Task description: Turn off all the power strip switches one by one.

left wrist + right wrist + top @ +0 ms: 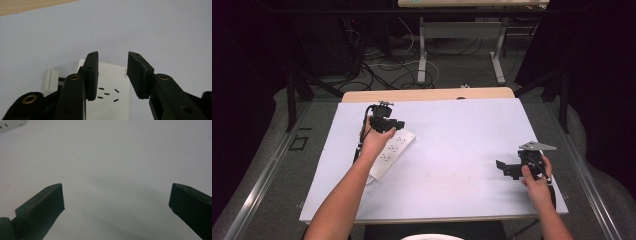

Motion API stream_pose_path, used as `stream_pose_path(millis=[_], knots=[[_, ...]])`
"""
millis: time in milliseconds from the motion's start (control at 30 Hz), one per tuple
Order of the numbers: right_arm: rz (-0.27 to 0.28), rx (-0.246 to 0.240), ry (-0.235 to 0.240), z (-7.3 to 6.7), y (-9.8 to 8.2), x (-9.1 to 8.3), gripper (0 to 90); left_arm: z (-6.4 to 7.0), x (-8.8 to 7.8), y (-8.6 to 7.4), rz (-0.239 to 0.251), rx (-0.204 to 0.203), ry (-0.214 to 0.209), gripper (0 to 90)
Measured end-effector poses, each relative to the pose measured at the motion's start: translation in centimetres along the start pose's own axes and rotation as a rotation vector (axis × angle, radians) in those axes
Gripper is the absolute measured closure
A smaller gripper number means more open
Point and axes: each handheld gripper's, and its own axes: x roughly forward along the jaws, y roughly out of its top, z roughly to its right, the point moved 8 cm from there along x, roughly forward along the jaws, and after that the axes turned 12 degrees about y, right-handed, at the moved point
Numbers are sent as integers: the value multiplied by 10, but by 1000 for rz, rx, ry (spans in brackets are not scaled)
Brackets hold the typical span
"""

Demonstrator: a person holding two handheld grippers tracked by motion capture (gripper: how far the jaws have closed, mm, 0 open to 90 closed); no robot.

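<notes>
At about nine o'clock on the white-covered counter (452, 150) lies a white power strip (393, 150), set aslant with its far end toward one o'clock; in the left gripper view its near socket slots (107, 94) show between the tips, and a small white block (50, 78), perhaps a plug or switch, sits just beside its end at nine o'clock. The left gripper (387, 122) hovers over the strip's far end, its fingers (91, 75) parted with nothing between them and apart from the strip's face. Judging by this, the step in hand is a release or a re-approach at the strip; the next move would call for lowering and squaring the tips across the strip's narrow width before closing. Well apart, at four o'clock, the right gripper (512, 169) rests low over bare counter, its fingers (47, 203) spread wide and empty, with the strip's corner (12, 125) far off at eleven o'clock.
</notes>
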Motion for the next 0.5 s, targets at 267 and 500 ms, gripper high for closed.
stream_pose_path(millis=[267,500], knots=[[2,-2,-8,0,0,0,0,1,-16,-8,40,2,-25,511],[8,-4,-12,0,1,0,0,-5,-31,-17,100,35,-24,390]])
